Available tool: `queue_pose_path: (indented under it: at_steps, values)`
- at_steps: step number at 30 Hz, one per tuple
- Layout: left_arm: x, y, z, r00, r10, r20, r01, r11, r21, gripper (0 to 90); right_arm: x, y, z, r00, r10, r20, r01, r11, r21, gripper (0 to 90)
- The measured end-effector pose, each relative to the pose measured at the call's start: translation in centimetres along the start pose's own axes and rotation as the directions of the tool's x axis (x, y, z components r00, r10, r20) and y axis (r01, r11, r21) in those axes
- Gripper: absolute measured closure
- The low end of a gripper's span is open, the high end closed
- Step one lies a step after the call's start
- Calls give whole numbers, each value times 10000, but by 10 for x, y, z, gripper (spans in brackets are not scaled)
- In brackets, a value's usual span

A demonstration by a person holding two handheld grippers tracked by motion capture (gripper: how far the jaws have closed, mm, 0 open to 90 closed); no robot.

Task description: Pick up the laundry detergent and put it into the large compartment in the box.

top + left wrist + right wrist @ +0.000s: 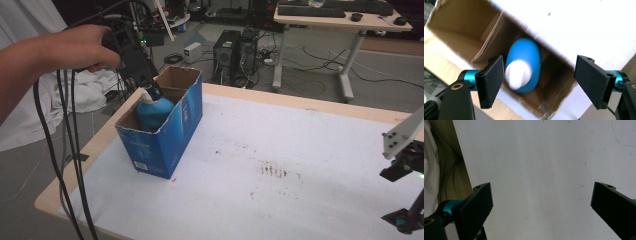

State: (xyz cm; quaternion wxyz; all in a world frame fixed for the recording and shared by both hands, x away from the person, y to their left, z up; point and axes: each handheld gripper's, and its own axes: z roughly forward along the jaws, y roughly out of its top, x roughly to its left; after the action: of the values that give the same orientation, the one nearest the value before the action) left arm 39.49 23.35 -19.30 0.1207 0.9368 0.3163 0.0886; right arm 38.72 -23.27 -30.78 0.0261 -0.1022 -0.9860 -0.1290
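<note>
A blue cardboard box (167, 135) stands open-topped at the table's left end. A blue bottle (152, 114) with a white cap (148, 95) stands upright inside it. A hand holds my left gripper (153, 90) just above the cap, pointing down into the box. In the left gripper view the bottle (527, 55) and its cap (517, 75) lie below the left gripper (539, 82); the jaws stand wide apart, open, with no pad pressing on it. My right gripper (400, 197) hovers at the table's right edge, open. In its own view the right gripper (541, 210) has bare white tabletop (536, 157) between its jaws.
The white table top (300, 165) carries a dark smudge (272, 171) near its middle. Black cables (70, 165) hang off the left side. Behind the table stand computer towers (235, 50) and a desk (340, 20). White cloth (90, 95) lies on the floor at left.
</note>
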Motion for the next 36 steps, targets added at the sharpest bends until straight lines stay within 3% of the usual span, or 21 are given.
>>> queue_pose_path:
  at_steps: [1, 5, 8, 9, 10, 13, 15, 19, 20, 23, 24, 26, 29, 32, 34, 36]
  values:
    - [0, 0, 0, 10000, 0, 0, 0, 10000, 0, 241, 0, 0, 0, 10000, 0, 0, 0, 10000, 0, 31]
    - [-15, 26, 7, 9977, 480, 484, -466, 9985, -282, 241, 1, 0, -1, 10000, -28, 42, 28, 10000, -85, 31]
    - [-26, 44, 18, 9922, 920, 842, -908, 9957, -182, 213, 2, 0, -2, 10000, 19, 88, -18, 10000, -75, 31]
    - [-29, 50, 23, 9919, 950, 837, -944, 9955, -116, 124, 2, 0, -2, 10000, 5, 81, -4, 9999, -109, 31]
    - [-32, 56, 26, 9913, 1013, 844, -1009, 9949, -87, 93, 3, 0, -2, 10000, 19, 98, -18, 9999, -111, 31]
    - [-42, 71, 37, 9851, 1449, 928, -1446, 9894, -104, 92, 4, 0, -3, 9999, -11, 134, 13, 9999, -146, 31]
    - [-46, 80, 45, 9817, 1651, 955, -1655, 9862, -35, 16, 5, -1, -4, 9999, -8, 148, 11, 9998, -177, 31]
    - [-54, 91, 54, 9763, 1983, 871, -1984, 9801, -72, 16, 6, -2, -5, 9997, 99, 238, -93, 9997, -230, 31]
    - [-59, 96, 59, 9685, 2312, 928, -2319, 9727, -34, 16, 6, -3, -5, 9996, 103, 256, -96, 9996, -263, 31]
    - [-67, 107, 68, 9601, 2582, 1076, -2603, 9655, 57, 16, 6, -4, -5, 9994, 210, 286, -201, 9994, -292, 31]
    - [-70, 111, 71, 9589, 2615, 1103, -2631, 9648, 4, 16, 6, -4, -5, 9992, 260, 305, -250, 9992, -324, 31]
    - [-73, 118, 76, 9630, 2382, 1257, -2422, 9701, 166, 16, 5, -4, -5, 9992, 232, 323, -220, 9991, -374, 31]
    - [-77, 125, 82, 9635, 2367, 1250, -2415, 9701, 249, 16, 4, -4, -6, 9988, 328, 361, -311, 9985, -449, 31]
    - [-86, 137, 96, 9559, 2821, 823, -2870, 9563, 565, 16, 4, -4, -7, 9986, 354, 405, -332, 9980, -531, 31]
    - [-91, 142, 102, 9459, 3068, 1051, -3151, 9462, 738, 16, 4, -5, -8, 9980, 427, 456, -402, 9977, -548, 31]
    - [-94, 147, 109, 9456, 3068, 1077, -3170, 9437, 948, 16, 3, -6, -9, 9977, 465, 494, -435, 9972, -613, 31]
